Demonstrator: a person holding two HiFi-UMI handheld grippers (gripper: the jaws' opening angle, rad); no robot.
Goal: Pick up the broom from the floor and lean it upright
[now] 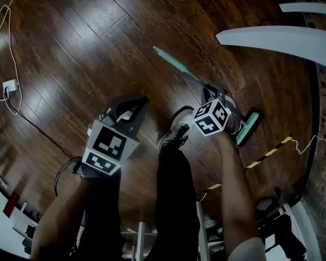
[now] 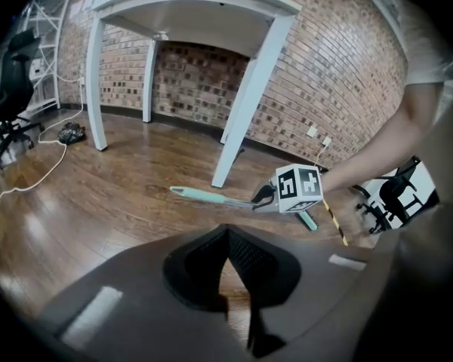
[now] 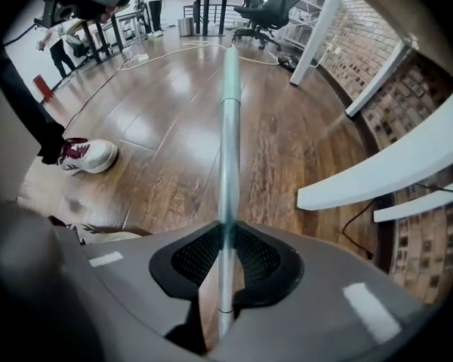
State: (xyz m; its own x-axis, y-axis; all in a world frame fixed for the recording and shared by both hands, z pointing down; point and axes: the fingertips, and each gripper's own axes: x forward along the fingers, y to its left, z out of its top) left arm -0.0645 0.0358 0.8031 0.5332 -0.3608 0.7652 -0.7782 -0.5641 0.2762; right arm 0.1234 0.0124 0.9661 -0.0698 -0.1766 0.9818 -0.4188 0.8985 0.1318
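Reaching steeply down from 6 o'clock, the right forearm (image 1: 233, 189) holds the right gripper (image 1: 211, 91) almost vertical, its jaws pinching the metal shaft (image 3: 228, 172) of the one broom (image 1: 176, 64). The teal grip end (image 1: 162, 54) points toward 11 o'clock and the brush head (image 1: 249, 128) lies toward 4 o'clock, over the wooden floor (image 1: 87, 48). The left gripper (image 1: 140, 101) (second of two) tilts forward at the right one's 9 o'clock, apart from the broom, jaws pressed together on nothing.
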